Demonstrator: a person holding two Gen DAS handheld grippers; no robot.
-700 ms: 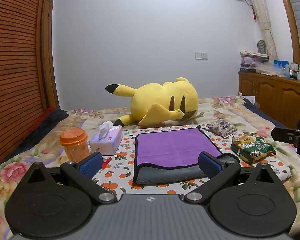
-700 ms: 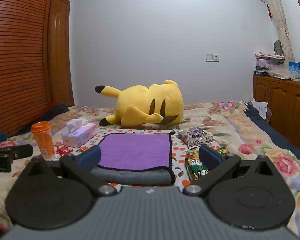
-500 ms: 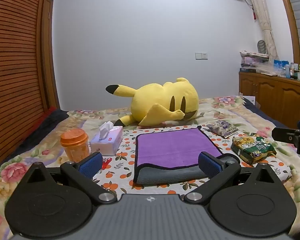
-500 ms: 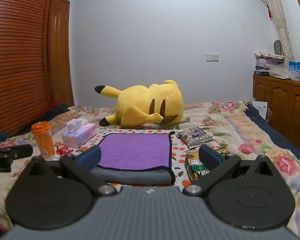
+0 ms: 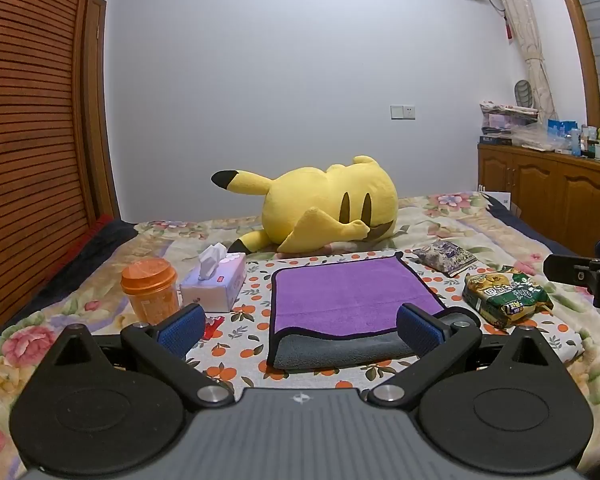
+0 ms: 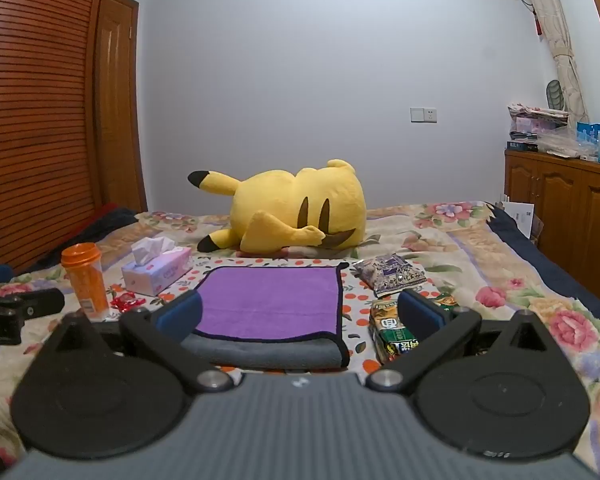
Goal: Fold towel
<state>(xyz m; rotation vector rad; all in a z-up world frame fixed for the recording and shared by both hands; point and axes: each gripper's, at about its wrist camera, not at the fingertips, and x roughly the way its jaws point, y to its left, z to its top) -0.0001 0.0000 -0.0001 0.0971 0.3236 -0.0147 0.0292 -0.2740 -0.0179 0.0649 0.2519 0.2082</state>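
Through the left wrist camera we're looking across the bed at the towel (image 5: pixel 350 296), purple on top with a grey layer showing along its near edge, lying flat on the orange-dotted cloth (image 5: pixel 244 336). Our left gripper (image 5: pixel 300 326) hangs just short of that near edge, its blue pads (image 5: pixel 182 325) spread wide, with nothing between them. Left of the towel we've got the tissue box (image 5: pixel 216 286), and further left the orange-lidded cup (image 5: pixel 151 288). Behind the towel the yellow plush (image 5: pixel 324 204) lies on its side. Right of the towel sits the green snack bag (image 5: pixel 506 300), with the purple packet (image 5: pixel 446 256) beyond it near the towel's far right corner. At the far right edge we catch a finger of our right gripper (image 5: pixel 580 278), well apart from the towel.

Over on the right wrist camera, the towel (image 6: pixel 270 300) sits left of centre, same flat lie, grey fold toward us. Our right gripper (image 6: pixel 298 314) is likewise wide apart and holding nothing; its left pad (image 6: pixel 180 314) overlaps the towel's near left corner in the picture, though we can't tell if it touches. The green snack bag (image 6: pixel 392 332) lies just right of the towel, partly behind the right pad. The tissue box (image 6: pixel 158 272) and the cup (image 6: pixel 86 278) stand left of the towel, a red candy wrapper (image 6: pixel 127 302) between them, and the plush (image 6: pixel 296 210) rests behind it.
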